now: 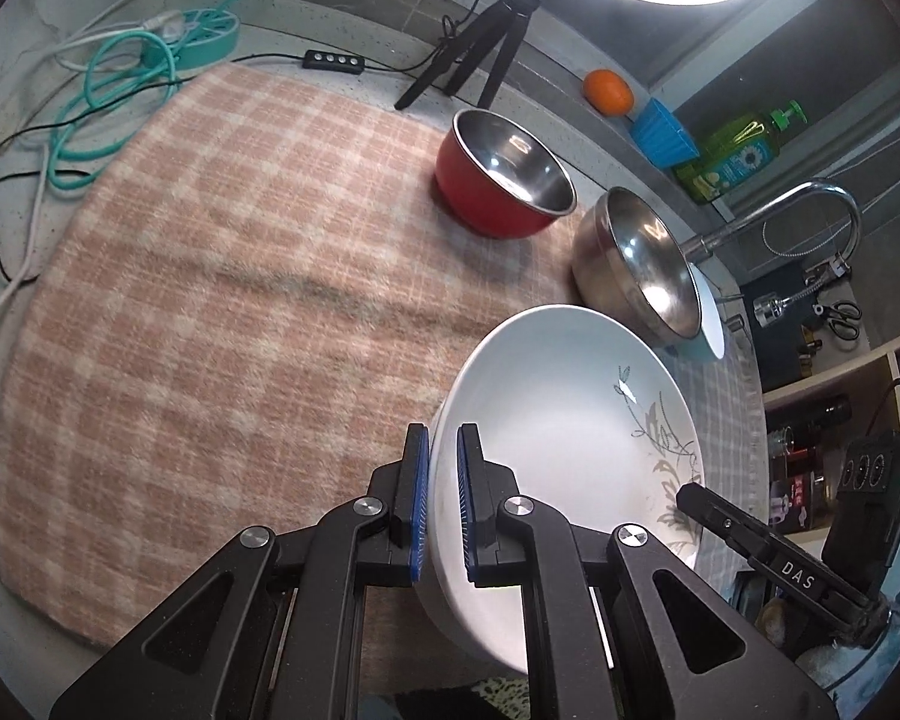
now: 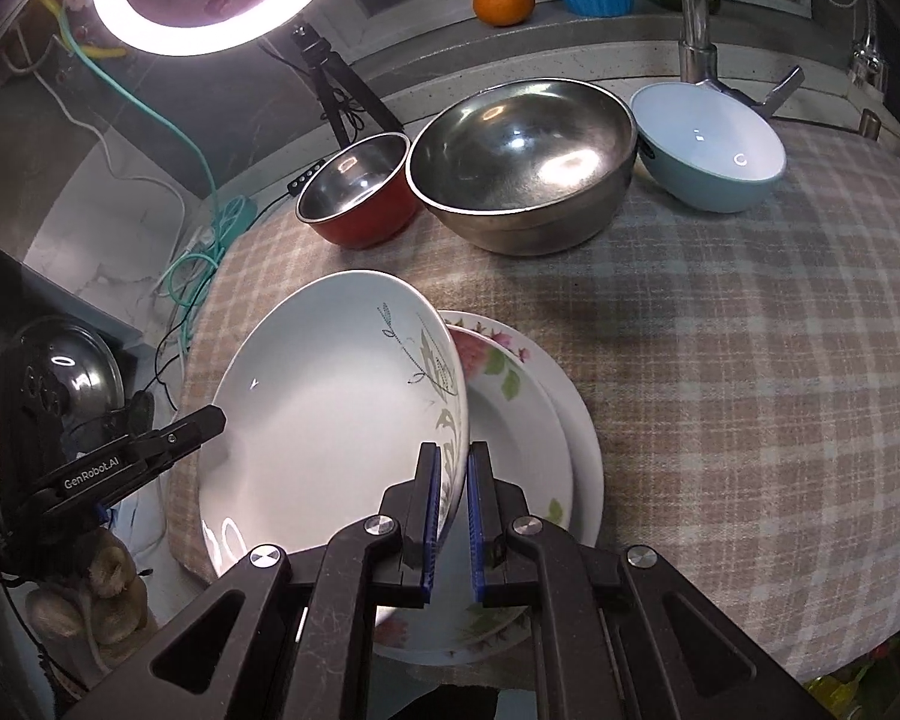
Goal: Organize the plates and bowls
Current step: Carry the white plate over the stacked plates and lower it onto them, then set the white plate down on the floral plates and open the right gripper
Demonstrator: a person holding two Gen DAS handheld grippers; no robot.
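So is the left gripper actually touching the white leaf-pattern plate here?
Touching. In the left wrist view, the left gripper has its blue pads on either side of the white leaf-pattern plate, pressed against its rim, with no gap showing.

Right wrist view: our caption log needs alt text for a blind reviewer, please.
A white plate with a grey leaf pattern is held tilted above a floral plate stack, its rim between the right tool. Behind on the plaid cloth sit a red bowl, steel bowl and blue bowl.
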